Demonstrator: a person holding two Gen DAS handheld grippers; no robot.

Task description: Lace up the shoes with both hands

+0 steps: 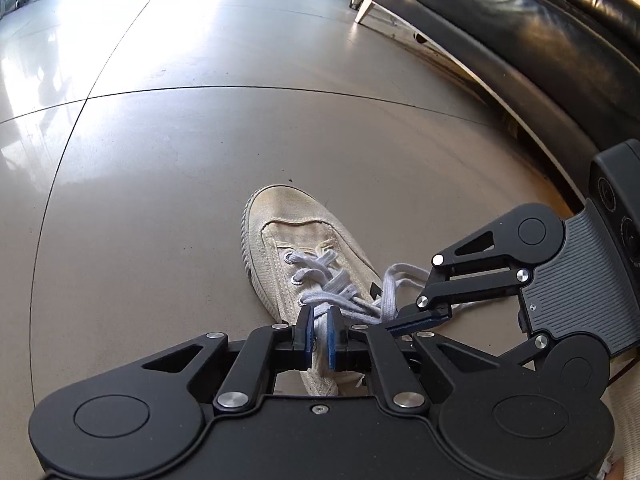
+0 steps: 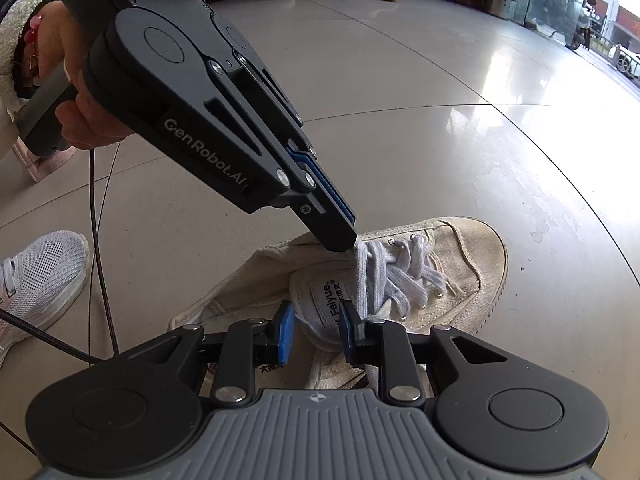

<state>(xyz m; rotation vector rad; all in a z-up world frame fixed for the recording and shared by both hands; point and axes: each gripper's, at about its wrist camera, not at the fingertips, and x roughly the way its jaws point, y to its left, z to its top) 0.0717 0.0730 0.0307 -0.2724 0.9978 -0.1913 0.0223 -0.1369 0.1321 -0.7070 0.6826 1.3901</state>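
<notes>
Canvas, cream and worn, the low lace-up shoe lay on the floor at twelve o'clock from the right gripper, unclenched, while the left gripper pinched its soft, limp white flat lace, best taken near the eyelets

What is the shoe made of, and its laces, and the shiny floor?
The shoe looks like cream canvas: woven, matte, wrinkled and a bit stained, with what seems a ribbed rubber edge round the sole. The laces look like flat woven cotton, soft and white. The floor seems to be polished tile, since it mirrors the light and has thin joint lines.
</notes>
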